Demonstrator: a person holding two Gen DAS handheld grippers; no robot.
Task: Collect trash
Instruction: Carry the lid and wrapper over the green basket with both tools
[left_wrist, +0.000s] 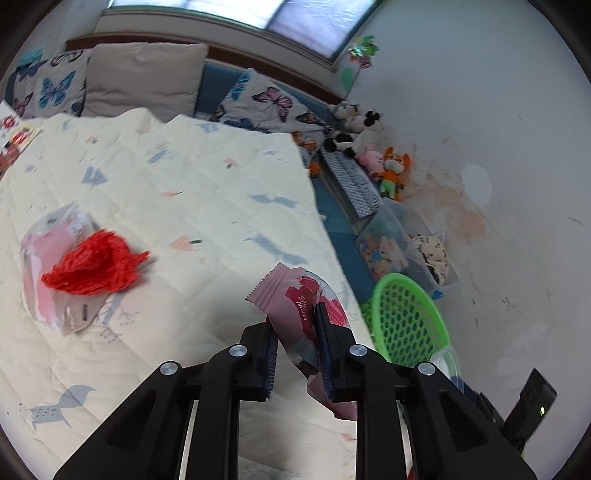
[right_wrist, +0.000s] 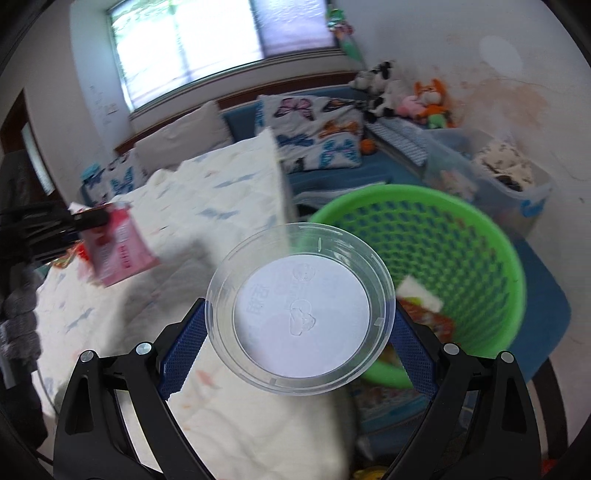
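Note:
My left gripper (left_wrist: 295, 345) is shut on a pink snack wrapper (left_wrist: 295, 299), lifted above the cream quilt (left_wrist: 177, 177). The same left gripper (right_wrist: 86, 219) and pink wrapper (right_wrist: 120, 251) show at the left of the right wrist view. My right gripper (right_wrist: 299, 325) holds a clear round plastic lid (right_wrist: 299, 310) across its wide-set blue pads (right_wrist: 181, 350), close to the rim of a green mesh basket (right_wrist: 443, 236). That green basket (left_wrist: 406, 314) stands off the bed's right edge. A red net bag (left_wrist: 92, 264) lies on a clear pink packet (left_wrist: 48, 266) on the quilt.
Butterfly pillows (left_wrist: 266, 103) and a beige pillow (left_wrist: 144, 77) line the back of the bed. Stuffed toys (left_wrist: 369, 147) and clear storage bins (left_wrist: 399, 243) sit along the wall. Some trash lies inside the basket (right_wrist: 421, 302).

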